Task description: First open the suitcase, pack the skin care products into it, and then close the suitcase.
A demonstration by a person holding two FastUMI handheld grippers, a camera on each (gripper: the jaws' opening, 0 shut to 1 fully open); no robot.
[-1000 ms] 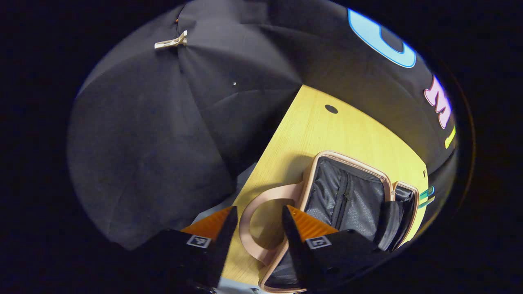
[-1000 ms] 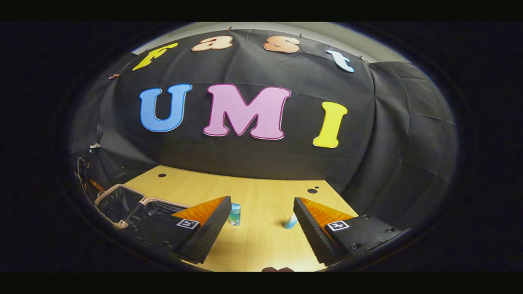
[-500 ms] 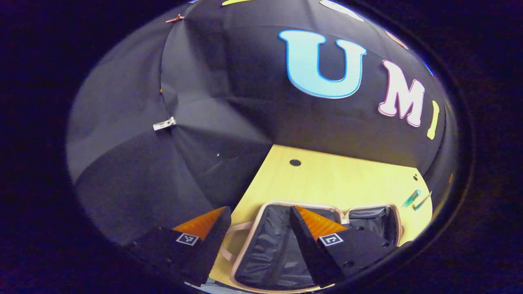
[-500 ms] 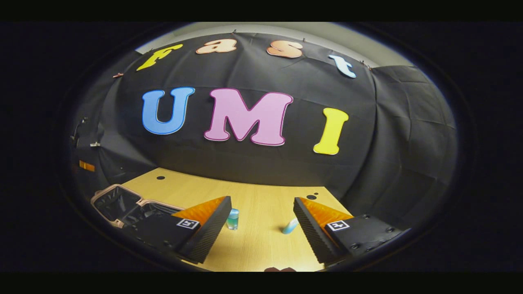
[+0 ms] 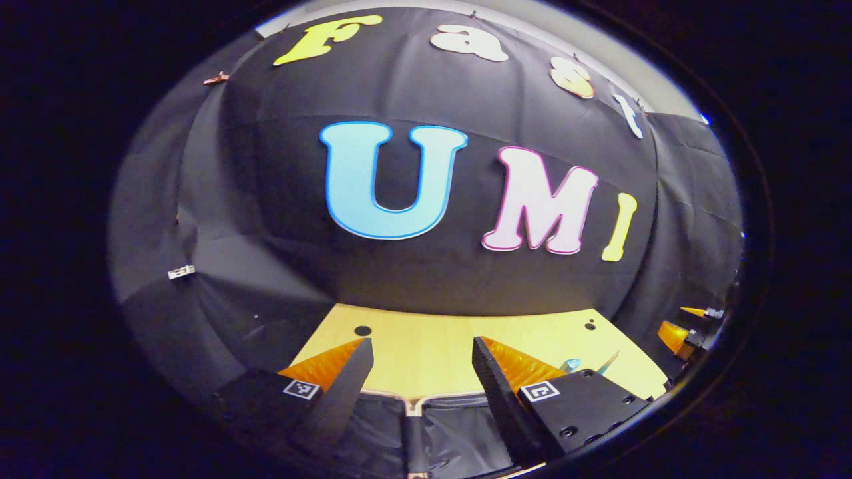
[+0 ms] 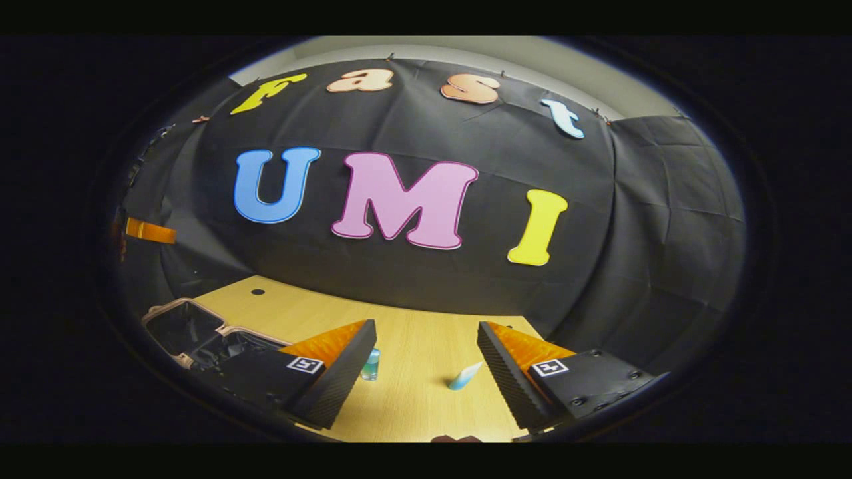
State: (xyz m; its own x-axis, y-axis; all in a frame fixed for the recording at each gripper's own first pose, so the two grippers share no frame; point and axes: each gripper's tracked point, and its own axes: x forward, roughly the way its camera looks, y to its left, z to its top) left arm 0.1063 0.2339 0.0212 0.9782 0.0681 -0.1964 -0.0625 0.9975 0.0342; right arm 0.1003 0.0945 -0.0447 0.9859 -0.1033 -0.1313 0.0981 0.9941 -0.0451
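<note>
1. Swinging up since a second ago, the left gripper [image 5: 421, 372] now faces the back wall; its fingers gape, holding nothing.
2. Below it the suitcase [image 6: 193, 329] lies open on the wooden table [image 6: 413, 399], long axis along the table's left edge.
3. Right gripper [image 6: 426, 362] is wide open and empty; the bottle [image 6: 370, 364] stands upright and the tube [image 6: 464, 376] lies tilted between its fingers, on bare wood.

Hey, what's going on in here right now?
A person is packing skin care products into a suitcase with two handheld grippers. The suitcase lies open on the table, nothing packed yet that I can see. The right gripper, jaws open and empty, faces a small bottle and a tube on the table. The left gripper, also open and empty, hangs over the suitcase.
</note>
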